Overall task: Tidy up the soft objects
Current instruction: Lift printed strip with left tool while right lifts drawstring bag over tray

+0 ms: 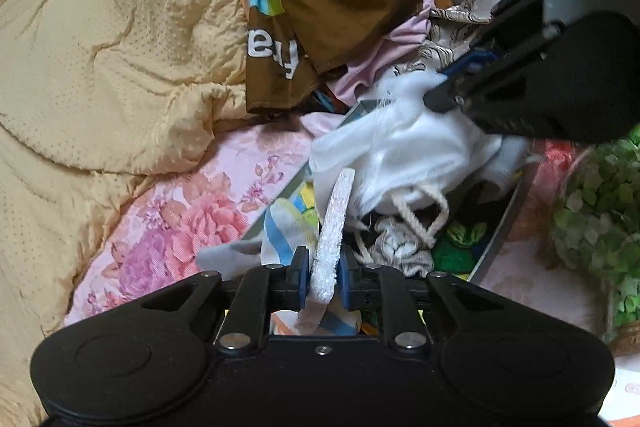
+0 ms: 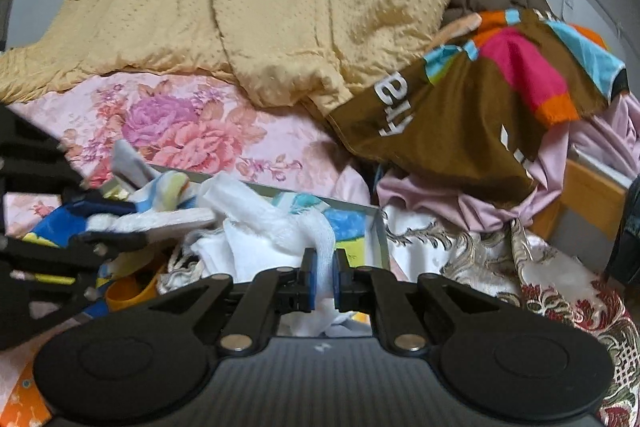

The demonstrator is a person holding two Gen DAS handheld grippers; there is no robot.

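Open floral bedsheet left of the grey bin leaves room to pass. The bin is crammed with white cloth. Beyond it, the yellow quilt and brown shirt block the way.

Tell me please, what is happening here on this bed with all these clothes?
A person is sorting soft things into a grey box that lies on the flowered bedsheet. The left tongs are shut on a flat white sparkly piece above the box. The right tongs are shut on a white cloth that lies bunched in the box. A yellow quilt and a brown printed shirt still lie loose on the bed behind.
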